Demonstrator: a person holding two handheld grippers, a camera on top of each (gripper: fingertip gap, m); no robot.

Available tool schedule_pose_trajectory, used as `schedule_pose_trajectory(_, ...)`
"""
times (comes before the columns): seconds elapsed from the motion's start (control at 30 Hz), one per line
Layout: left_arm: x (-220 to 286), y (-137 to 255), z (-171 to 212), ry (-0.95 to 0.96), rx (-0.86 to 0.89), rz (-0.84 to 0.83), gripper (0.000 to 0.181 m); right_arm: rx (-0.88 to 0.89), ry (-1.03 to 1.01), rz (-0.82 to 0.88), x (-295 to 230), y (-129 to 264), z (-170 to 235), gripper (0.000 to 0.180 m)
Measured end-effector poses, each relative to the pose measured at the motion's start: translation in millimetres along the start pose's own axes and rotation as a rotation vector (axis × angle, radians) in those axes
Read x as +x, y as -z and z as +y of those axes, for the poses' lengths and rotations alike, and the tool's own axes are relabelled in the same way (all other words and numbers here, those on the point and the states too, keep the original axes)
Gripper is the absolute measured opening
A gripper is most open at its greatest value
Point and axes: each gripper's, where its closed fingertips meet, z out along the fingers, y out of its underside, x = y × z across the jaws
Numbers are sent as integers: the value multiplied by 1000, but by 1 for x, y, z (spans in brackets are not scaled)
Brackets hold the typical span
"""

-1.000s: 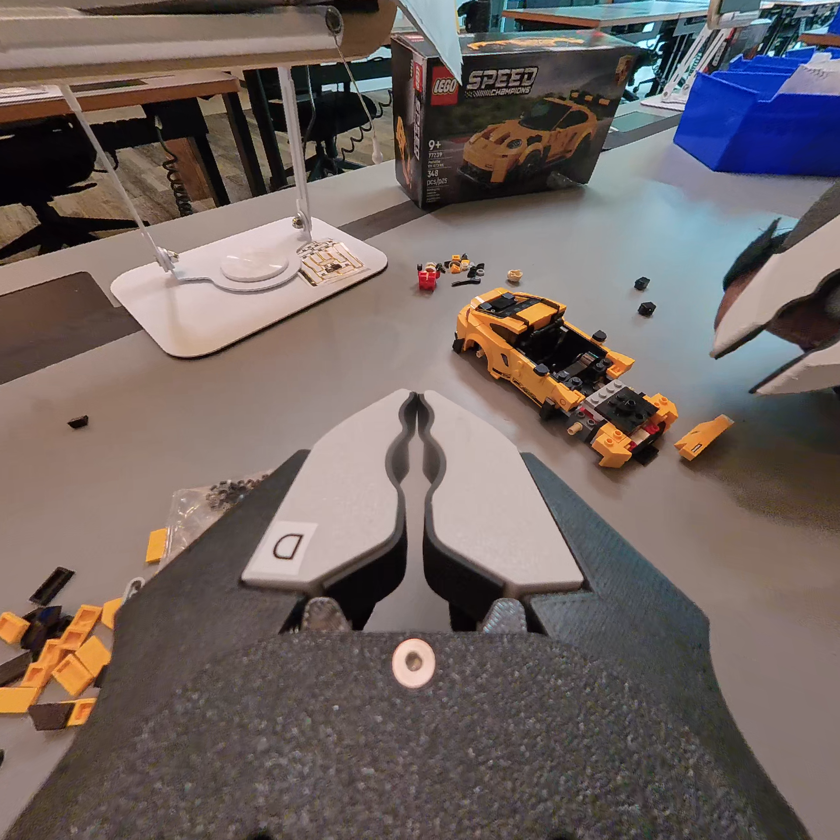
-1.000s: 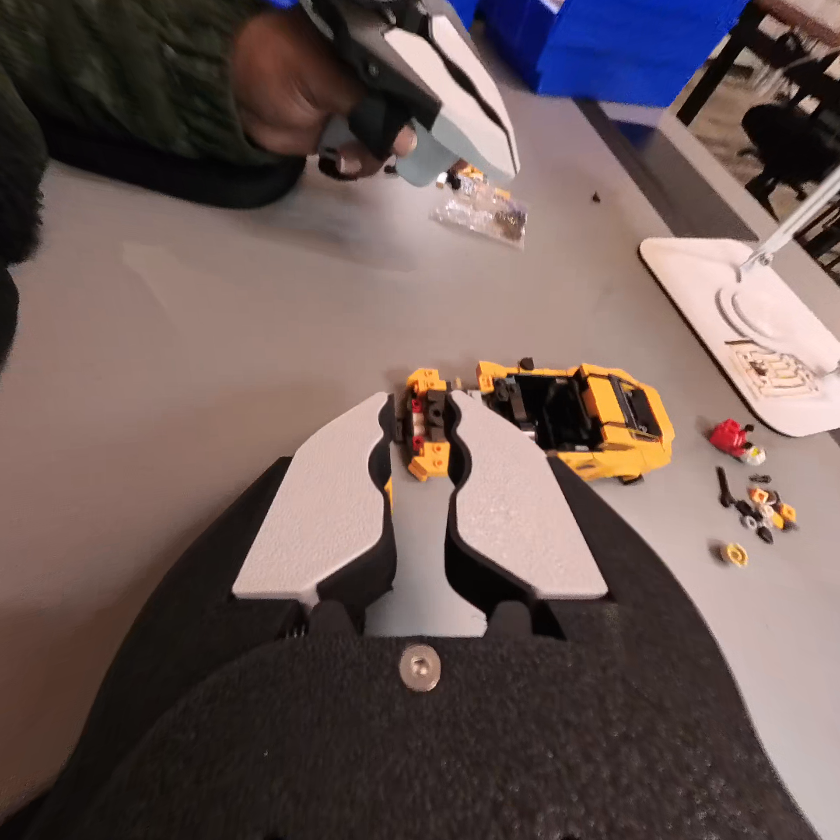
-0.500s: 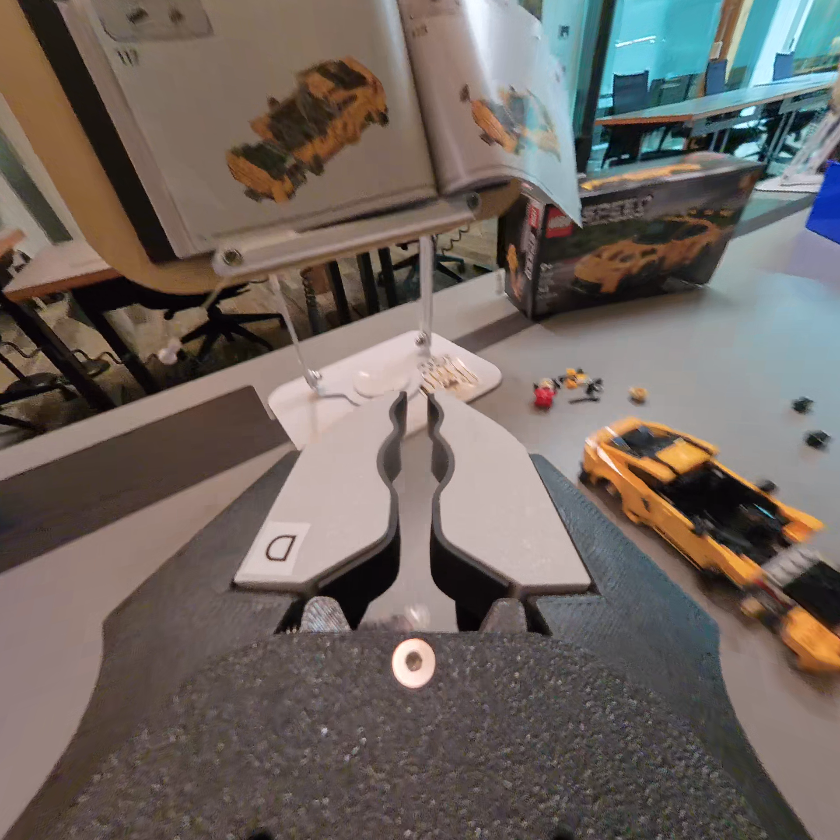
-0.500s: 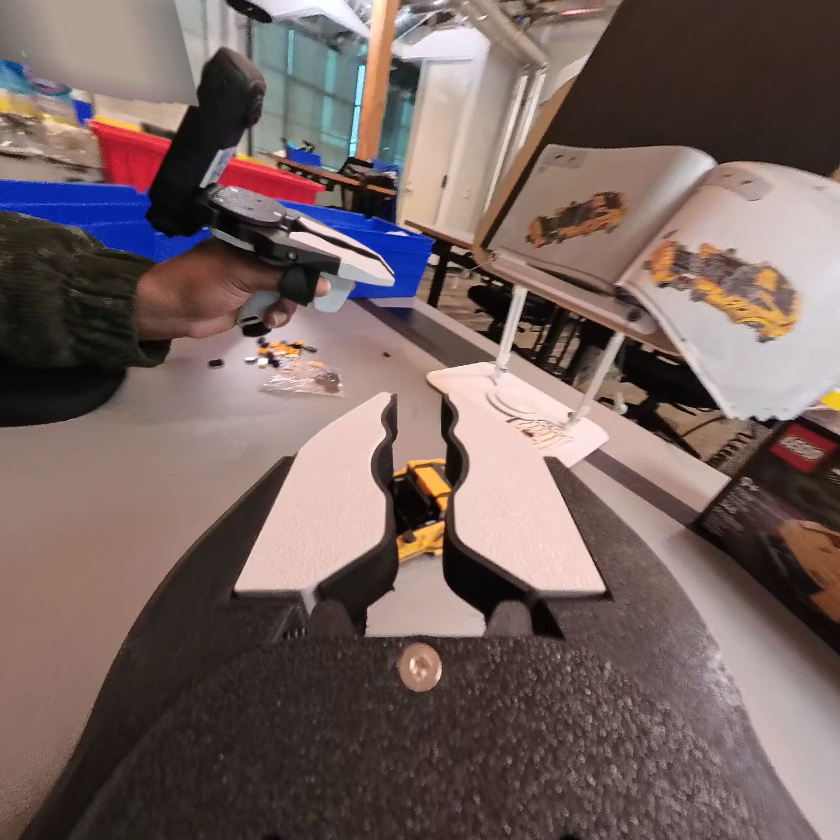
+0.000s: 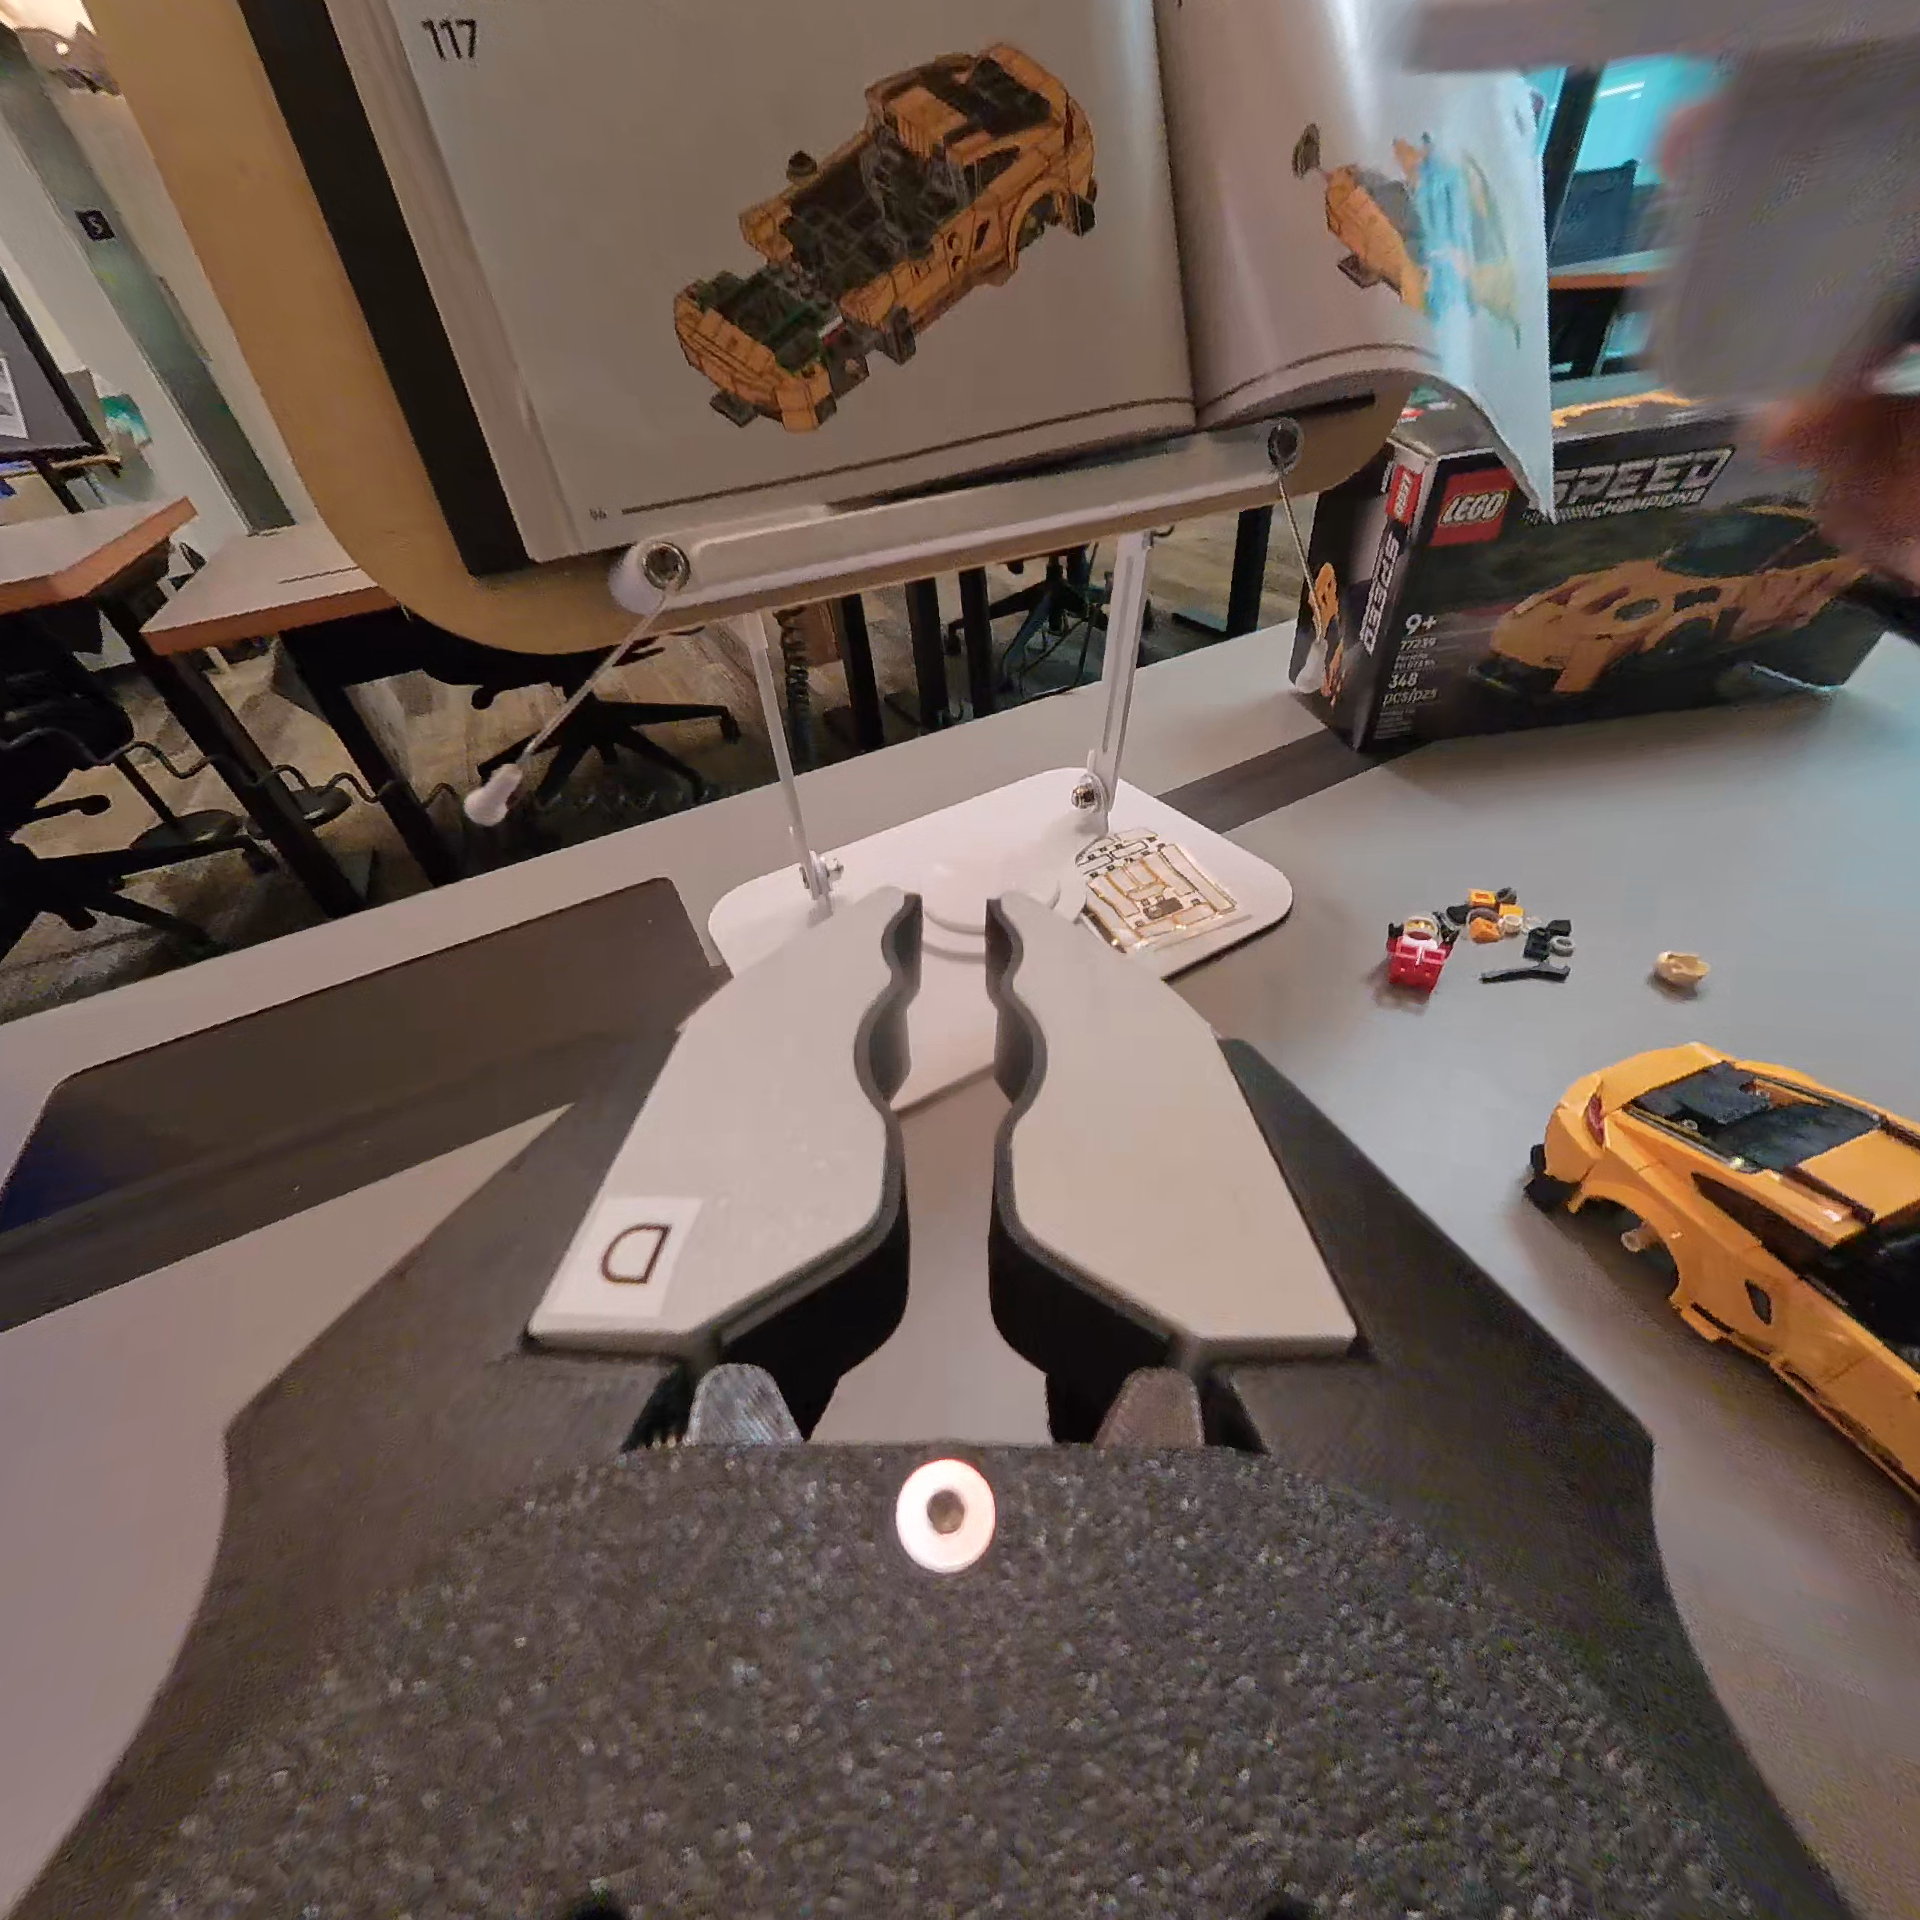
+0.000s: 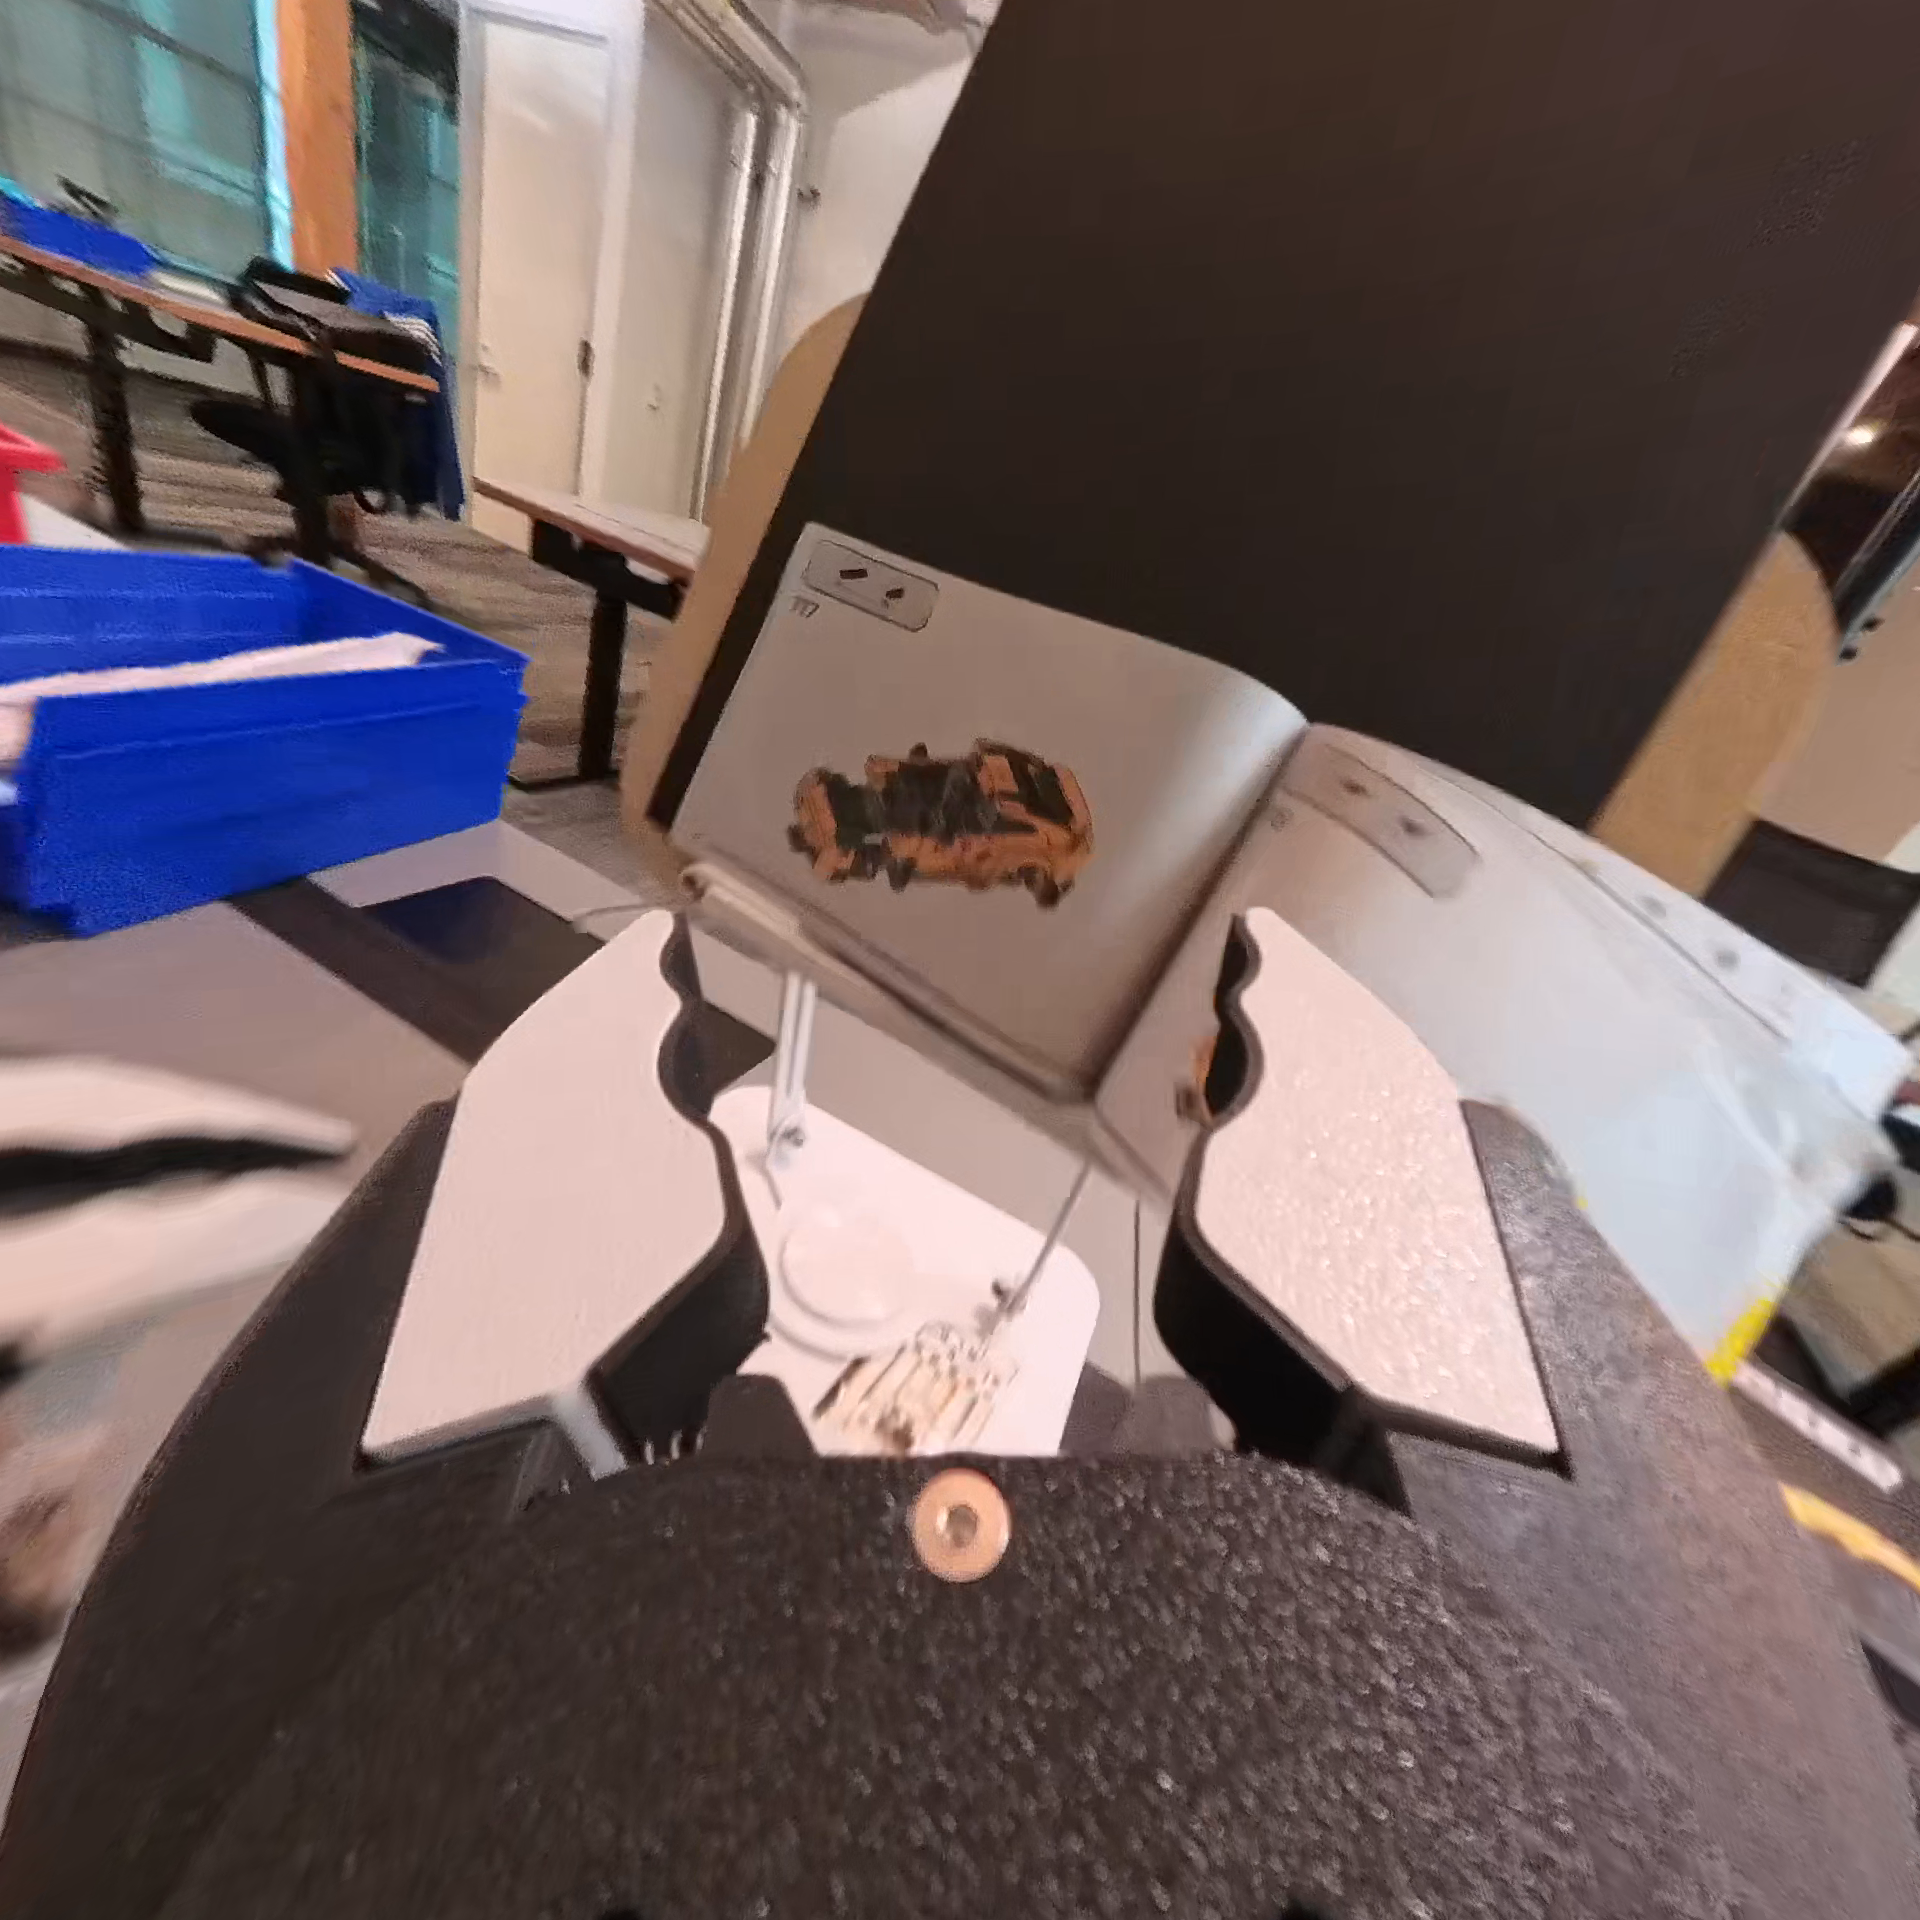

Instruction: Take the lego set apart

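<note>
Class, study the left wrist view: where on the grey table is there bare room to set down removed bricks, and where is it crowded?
Bare: the table between stand base, set box and small loose pieces; also the strip between those pieces and the yellow car. Crowded: around the pieces themselves.

We're in an open-plan office or lab workspace: rows of wood-topped desks on black legs, black swivel chairs on carpet, glass partition walls at the back. Blue plastic storage bins sit on the grey worktable, alongside a white book stand holding an open instruction booklet.
</note>
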Motion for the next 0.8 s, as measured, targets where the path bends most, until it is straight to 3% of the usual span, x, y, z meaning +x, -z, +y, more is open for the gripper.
schedule_pose_trajectory(0.13, 0, 3, 6, -24, -8, 7, 10, -123, 67, 98, 2, -77, 1, 104)
schedule_pose_trajectory(0.27, -3, 10, 7, -21, -4, 17, 9, -220, 144, 182, 11, -117, 16, 106)
schedule_pose_trajectory(0.4, -3, 16, 4, -29, 8, 31, 9, -258, 287, 248, 22, -129, 28, 97)
schedule_pose_trajectory(0.8, 0, 15, 7, -56, -5, 43, 9, -230, 320, 254, 33, -119, 25, 64)
